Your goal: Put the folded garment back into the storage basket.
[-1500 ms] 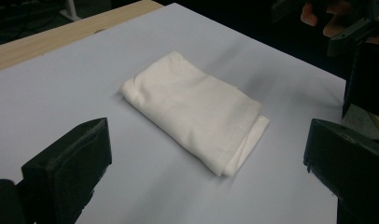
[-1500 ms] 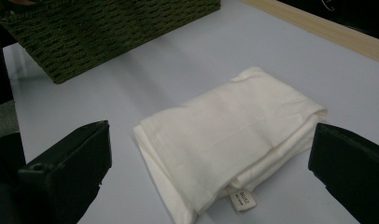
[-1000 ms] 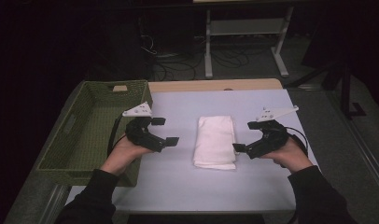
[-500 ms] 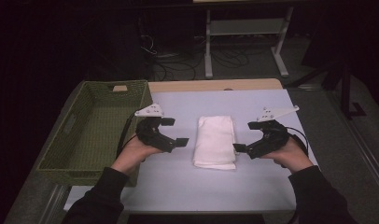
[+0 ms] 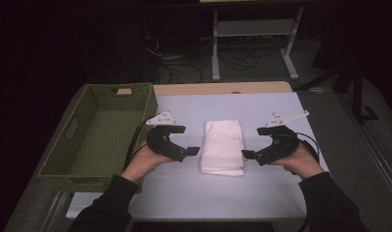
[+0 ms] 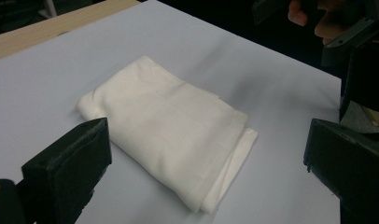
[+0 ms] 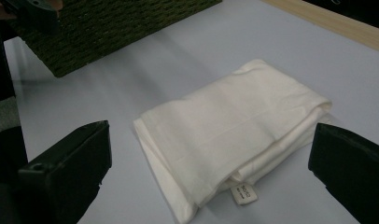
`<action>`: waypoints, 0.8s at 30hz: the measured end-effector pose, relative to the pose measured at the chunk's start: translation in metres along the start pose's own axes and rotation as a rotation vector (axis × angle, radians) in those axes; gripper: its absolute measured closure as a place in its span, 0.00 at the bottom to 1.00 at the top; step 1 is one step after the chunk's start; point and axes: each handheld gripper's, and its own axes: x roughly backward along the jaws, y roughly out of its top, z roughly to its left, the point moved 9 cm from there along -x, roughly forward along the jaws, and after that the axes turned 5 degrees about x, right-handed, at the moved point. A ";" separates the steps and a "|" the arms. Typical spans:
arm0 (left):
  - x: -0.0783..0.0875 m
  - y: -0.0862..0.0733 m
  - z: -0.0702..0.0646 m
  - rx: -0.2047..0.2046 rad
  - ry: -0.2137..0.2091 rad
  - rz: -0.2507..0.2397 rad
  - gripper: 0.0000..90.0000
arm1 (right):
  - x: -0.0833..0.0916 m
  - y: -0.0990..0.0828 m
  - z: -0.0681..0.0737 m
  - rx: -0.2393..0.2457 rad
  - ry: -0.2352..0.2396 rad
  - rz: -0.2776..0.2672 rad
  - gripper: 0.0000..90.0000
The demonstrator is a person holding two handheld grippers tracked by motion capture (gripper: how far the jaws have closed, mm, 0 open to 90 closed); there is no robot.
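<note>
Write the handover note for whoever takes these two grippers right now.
Left gripper: open, holding nothing, just left of the folded white towel.
Right gripper: open, holding nothing, just right of the towel.
Towel: lies folded flat in the middle of the white table top; a small label sticks out at one folded end.
Green woven basket: at the table's left edge, nothing inside that I can see.
Done: both grippers are lined up on either side of the towel.
Left: the towel is not yet gripped; likely close in on it from both sides next.
</note>
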 end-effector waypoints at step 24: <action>-0.017 -0.020 -0.007 -0.003 -0.012 0.020 0.00 | -0.003 -0.017 0.001 -0.007 -0.006 0.011 0.00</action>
